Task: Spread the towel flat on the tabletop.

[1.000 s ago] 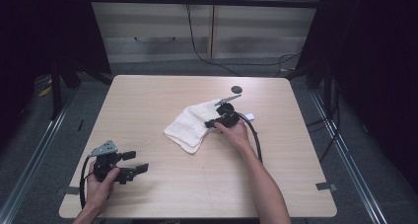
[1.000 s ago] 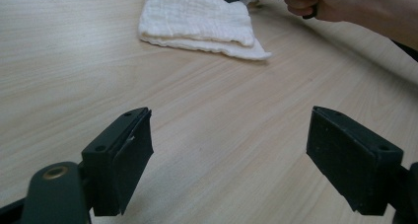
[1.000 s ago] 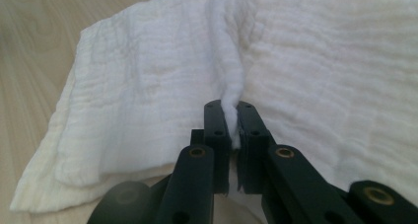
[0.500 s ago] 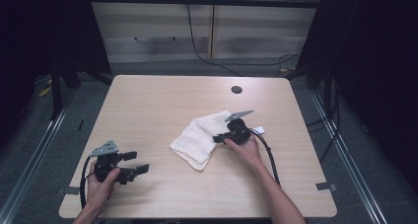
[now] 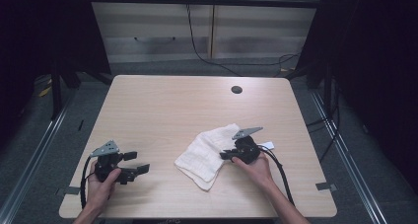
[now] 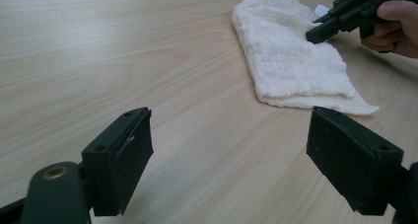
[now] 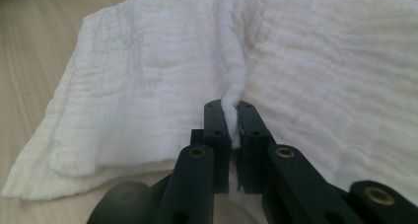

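Surface: pale wood table [image 5: 162, 110] with a small dark round hole [image 5: 236, 90] near its far edge; we work from the near side, with dark floor around it.
Right jaws: almost closed, and pinching a raised fold of the white cloth [image 7: 148, 86] between their pads; in the right gripper view we see the ridge of fabric standing up out of the narrow gap.
Right gripper: the right gripper [image 5: 226, 155] sits low on the cloth's right-hand part, our right hand [image 5: 254, 167] wrapped around its body, the grey three-cornered plate on top and its cable trailing back toward the near edge.
Cloth: white, crinkled weave, lying flat on the table right of centre and toward the near half, in layers; its near corner points at the table's near edge.
Left jaws: wide apart, with bare table between them and nothing gripped.
Left gripper: the left gripper [image 5: 133, 164] rests near the table's near left corner in our left hand [image 5: 101, 184], pointing toward the cloth and well apart from it.
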`<state>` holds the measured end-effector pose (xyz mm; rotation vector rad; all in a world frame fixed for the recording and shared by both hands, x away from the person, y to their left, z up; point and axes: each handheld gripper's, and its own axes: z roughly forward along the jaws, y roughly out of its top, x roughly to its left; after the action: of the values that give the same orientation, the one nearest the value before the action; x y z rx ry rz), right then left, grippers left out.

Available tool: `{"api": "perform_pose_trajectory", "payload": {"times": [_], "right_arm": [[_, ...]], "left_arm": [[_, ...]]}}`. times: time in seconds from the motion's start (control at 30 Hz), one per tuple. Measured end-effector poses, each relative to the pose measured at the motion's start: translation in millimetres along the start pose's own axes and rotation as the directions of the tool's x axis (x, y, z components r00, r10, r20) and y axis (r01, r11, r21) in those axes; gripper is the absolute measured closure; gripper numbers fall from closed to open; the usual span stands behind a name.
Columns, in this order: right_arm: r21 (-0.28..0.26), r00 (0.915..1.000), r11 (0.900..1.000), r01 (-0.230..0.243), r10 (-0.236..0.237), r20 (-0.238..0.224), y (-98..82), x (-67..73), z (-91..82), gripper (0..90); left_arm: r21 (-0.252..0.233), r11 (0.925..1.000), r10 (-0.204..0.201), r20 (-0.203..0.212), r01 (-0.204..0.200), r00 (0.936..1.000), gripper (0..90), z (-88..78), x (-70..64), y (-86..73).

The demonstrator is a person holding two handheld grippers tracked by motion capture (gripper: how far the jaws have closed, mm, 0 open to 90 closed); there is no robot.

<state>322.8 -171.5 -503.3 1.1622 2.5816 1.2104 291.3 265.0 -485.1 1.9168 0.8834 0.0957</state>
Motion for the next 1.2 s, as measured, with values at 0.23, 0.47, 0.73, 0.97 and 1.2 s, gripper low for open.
{"api": "perform_pose_trajectory", "payload": {"times": [0.23, 0.47, 0.73, 0.97, 1.2], "right_arm": [[-0.022, 1.0, 1.0, -0.004, 0.004, 0.001, -10.1, 8.0, -7.2, 74.0], [-0.105, 0.9995, 0.994, 0.024, -0.026, -0.016, -1.3, 14.2, -27.2, 57.6], [-0.16, 0.9956, 0.985, 0.069, -0.078, -0.053, -1.2, 45.1, -52.8, 56.5], [-0.073, 0.9765, 0.985, 0.154, -0.163, -0.141, -13.5, 72.1, -30.2, 71.2], [-0.033, 0.9631, 0.98, 0.195, -0.197, -0.183, -15.3, 80.1, -7.4, 71.3]], "left_arm": [[0.001, 1.0, -0.002, -0.001, 0.002, 1.0, 17.3, 1.6, -0.3, 0.3], [-0.001, 1.0, -0.007, -0.002, 0.007, 1.0, 17.5, 2.0, 2.0, 0.6], [-0.004, 0.9999, -0.009, -0.009, 0.009, 0.9999, 17.5, 2.8, 1.8, 1.0], [0.002, 0.9999, -0.01, -0.003, 0.01, 0.9999, 17.5, 4.2, 2.1, 1.1], [0.006, 1.0, -0.006, -0.002, 0.006, 1.0, 17.5, 4.9, 2.9, 0.9]]}}
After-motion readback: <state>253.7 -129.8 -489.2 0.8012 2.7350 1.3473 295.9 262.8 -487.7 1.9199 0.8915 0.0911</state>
